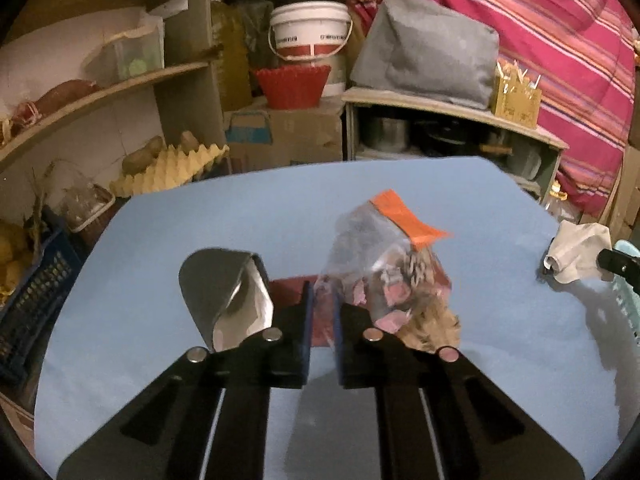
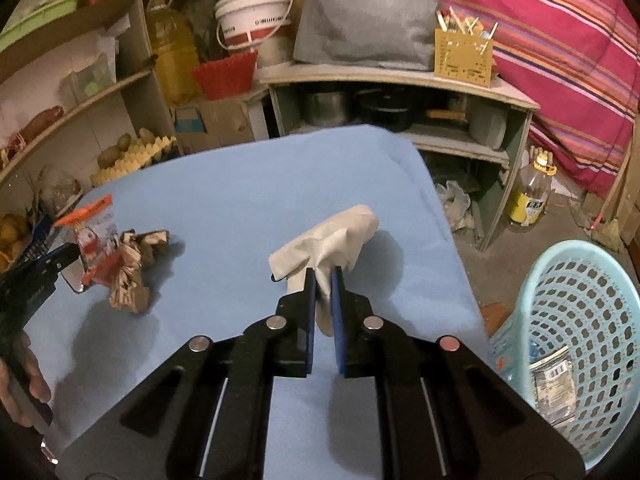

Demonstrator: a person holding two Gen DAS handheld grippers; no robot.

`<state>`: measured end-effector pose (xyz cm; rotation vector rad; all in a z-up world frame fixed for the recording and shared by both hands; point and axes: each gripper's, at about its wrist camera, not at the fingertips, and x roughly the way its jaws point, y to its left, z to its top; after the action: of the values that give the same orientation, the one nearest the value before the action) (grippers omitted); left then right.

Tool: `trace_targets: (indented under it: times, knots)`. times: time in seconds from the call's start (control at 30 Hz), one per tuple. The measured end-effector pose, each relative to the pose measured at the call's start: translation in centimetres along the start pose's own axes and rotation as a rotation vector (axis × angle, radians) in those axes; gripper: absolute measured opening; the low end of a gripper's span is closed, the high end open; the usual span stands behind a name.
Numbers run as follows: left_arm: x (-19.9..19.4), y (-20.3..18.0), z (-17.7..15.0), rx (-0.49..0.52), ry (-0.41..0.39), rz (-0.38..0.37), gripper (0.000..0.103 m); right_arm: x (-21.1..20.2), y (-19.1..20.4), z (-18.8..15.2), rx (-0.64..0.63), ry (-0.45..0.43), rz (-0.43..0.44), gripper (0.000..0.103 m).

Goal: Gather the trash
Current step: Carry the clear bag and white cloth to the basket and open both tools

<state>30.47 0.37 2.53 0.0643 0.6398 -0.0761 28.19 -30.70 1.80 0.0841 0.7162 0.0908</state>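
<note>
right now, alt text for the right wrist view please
The right gripper holds a crumpled tissue above a blue table. A light blue basket stands low on the right; the left gripper grips a wrapper on the left.

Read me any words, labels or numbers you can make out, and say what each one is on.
None can be read.
White bucket: red band with print, blurred.
Wrapper in the blue basket: barcode and print, too small.
Yellow-labelled bottle: label blurred.
Clear bag with orange strip: print blurred.

Left gripper [image 1: 322,308] and right gripper [image 2: 323,292] both clamped, fingers nearly closed
</note>
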Motion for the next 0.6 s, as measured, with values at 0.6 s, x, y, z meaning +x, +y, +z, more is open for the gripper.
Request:
trace_targets:
  times: [0.6]
  knots:
    - [-7.6,-14.7,4.1,0.084,-0.169,-0.225,0.008,-11.2,-11.3,-1.8,0.105,-0.153,-0.110,0.009]
